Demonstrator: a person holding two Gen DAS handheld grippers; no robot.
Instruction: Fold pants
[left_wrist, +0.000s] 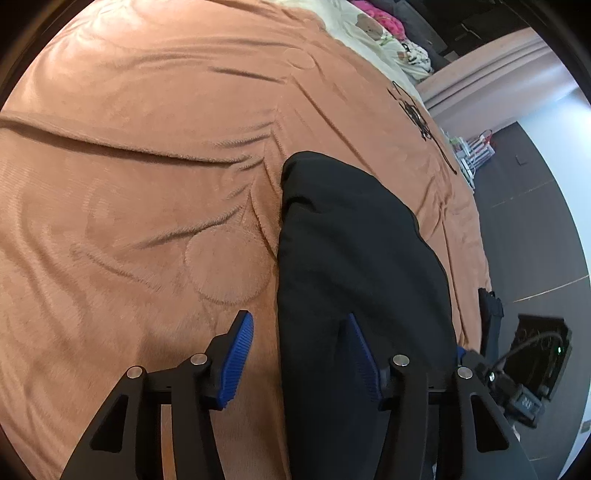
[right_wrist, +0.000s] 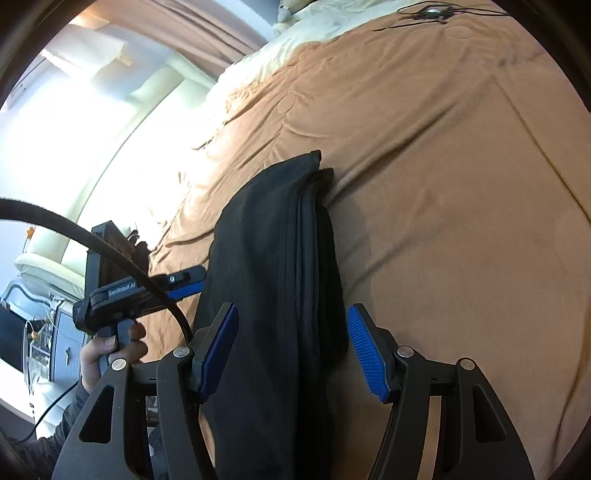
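The black pants (left_wrist: 354, 251) lie folded in a long stack on the orange-brown bedspread (left_wrist: 147, 184). My left gripper (left_wrist: 301, 358) is open, its jaws straddling the pants' left edge, the right blue pad over the fabric. In the right wrist view the pants (right_wrist: 273, 266) show layered edges. My right gripper (right_wrist: 291, 350) is open with the near end of the stack between its blue pads. The left gripper (right_wrist: 184, 284), held by a hand, shows at the stack's left side.
A cream blanket (left_wrist: 373, 40) and pink items lie at the bed's head. A black cable (right_wrist: 432, 14) rests on the far bedspread. The bed's edge and dark floor (left_wrist: 535, 221) are to the right; a bright window (right_wrist: 74, 129) is beyond the bed.
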